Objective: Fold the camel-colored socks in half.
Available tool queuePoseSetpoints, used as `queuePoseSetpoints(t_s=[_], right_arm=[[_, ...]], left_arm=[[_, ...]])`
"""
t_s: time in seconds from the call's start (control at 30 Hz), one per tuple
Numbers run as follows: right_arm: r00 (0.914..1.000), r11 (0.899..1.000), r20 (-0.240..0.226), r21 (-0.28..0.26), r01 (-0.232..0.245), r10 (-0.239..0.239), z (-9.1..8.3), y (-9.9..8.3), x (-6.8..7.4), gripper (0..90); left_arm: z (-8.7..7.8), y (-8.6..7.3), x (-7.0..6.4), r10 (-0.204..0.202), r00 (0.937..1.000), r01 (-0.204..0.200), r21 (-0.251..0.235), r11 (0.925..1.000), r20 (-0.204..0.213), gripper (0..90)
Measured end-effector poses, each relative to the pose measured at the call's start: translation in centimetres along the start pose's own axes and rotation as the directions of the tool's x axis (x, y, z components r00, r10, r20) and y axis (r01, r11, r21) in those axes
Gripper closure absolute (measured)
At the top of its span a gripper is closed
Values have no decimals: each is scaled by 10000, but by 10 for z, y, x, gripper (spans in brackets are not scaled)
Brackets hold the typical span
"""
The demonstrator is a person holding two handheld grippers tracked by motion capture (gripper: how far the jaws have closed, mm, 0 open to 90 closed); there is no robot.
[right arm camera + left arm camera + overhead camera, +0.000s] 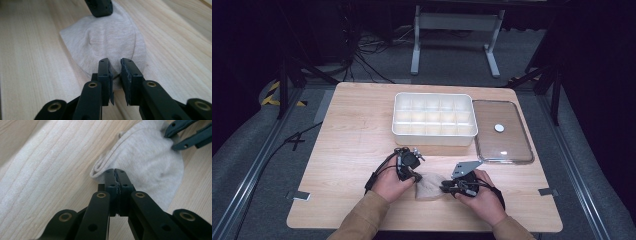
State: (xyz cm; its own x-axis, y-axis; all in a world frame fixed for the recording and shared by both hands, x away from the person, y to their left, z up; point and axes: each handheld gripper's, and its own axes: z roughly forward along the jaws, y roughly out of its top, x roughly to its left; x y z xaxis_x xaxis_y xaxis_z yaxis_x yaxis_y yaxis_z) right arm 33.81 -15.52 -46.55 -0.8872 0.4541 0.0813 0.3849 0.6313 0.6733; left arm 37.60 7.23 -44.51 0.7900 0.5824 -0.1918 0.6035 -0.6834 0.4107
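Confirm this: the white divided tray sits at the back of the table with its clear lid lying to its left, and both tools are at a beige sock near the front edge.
Not quite: the clear lid lies to the right of the white divided tray, not its left, as the high view shows. The rest holds: the tray sits at the back, and the left tool and right tool are at the beige sock near the front edge.

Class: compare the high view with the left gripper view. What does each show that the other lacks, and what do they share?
High view alone: the white divided box, the clear lid beside it, both of the person's hands, and the floor beyond the table.

Left gripper view alone: the left gripper has its jaws closed together at the beige sock's folded edge.

Shared: the sock on the wooden table, and the right gripper at the sock's far side.
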Motion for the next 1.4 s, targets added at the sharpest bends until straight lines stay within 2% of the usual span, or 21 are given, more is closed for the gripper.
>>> queuePoseSetpoints(t_s=[0.1, 0.17, 0.2, 0.23, 0.3, 0.33, 0.43, 0.6, 0.8, 0.87, 1.0, 1.13, 1.23, 1.4], right_arm=[[9999, 10000, 89, 61, 55, -55, -1, 2, -1, 785], [10000, 10000, 41, 2, -52, 52, -5, 3, -2, 800], [9999, 9999, 4, -99, -106, 106, -8, 5, -2, 802], [9999, 9998, -31, -172, -122, 121, -10, 6, -3, 804], [9999, 9994, 20, -298, -159, 160, -15, 10, -3, 814], [9999, 9990, 24, -433, -112, 113, -18, 12, -3, 815], [10000, 9981, 63, -616, -8, 12, -23, 18, 0, 819], [9998, 9956, 124, -914, 196, -185, -27, 27, 6, 847], [9998, 9972, -38, -722, 178, -181, -16, 27, 9, 849], [9998, 9981, -84, -588, 175, -180, -11, 26, 10, 847], [9997, 9992, -94, -343, 228, -231, -4, 24, 12, 847], [9999, 9999, 12, 75, 147, -147, 7, 17, 7, 855], [9996, 9998, -199, -72, -186, 185, 9, 15, 1, 864], [9997, 9996, -60, -166, -236, 235, 7, 12, -9, 863]], left_arm=[[-8, -1, -1, 106, 9999, -108, -348, 9993, -64, 834], [-17, -3, -1, 41, 9999, -49, -792, 9968, -107, 795], [-17, -3, -1, 41, 9999, -49, -792, 9968, -107, 770], [-26, -5, 0, 57, 10000, -62, -1028, 9947, -50, 759], [-33, -7, 0, -15, 9999, 35, -1271, 9919, 156, 736], [-37, -9, 0, -124, 9997, 149, -1269, 9918, 211, 725], [-43, -11, -1, -145, 9999, 150, -1282, 9916, 48, 703], [-55, -14, -4, 19, 9999, -32, -1272, 9919, -100, 678], [-60, -16, -4, 25, 10000, -31, -1285, 9917, -43, 652], [-61, -17, -4, -88, 10000, 86, -1222, 9925, -10, 648], [-61, -17, -4, -2, 10000, 5, -1121, 9937, 22, 641], [-61, -17, -3, -28, 10000, 21, -1105, 9939, -55, 632], [-61, -18, -1, -95, 9999, 80, -1097, 9939, -134, 621], [-56, -18, 1, -181, 9996, 162, -889, 9959, -215, 623]])
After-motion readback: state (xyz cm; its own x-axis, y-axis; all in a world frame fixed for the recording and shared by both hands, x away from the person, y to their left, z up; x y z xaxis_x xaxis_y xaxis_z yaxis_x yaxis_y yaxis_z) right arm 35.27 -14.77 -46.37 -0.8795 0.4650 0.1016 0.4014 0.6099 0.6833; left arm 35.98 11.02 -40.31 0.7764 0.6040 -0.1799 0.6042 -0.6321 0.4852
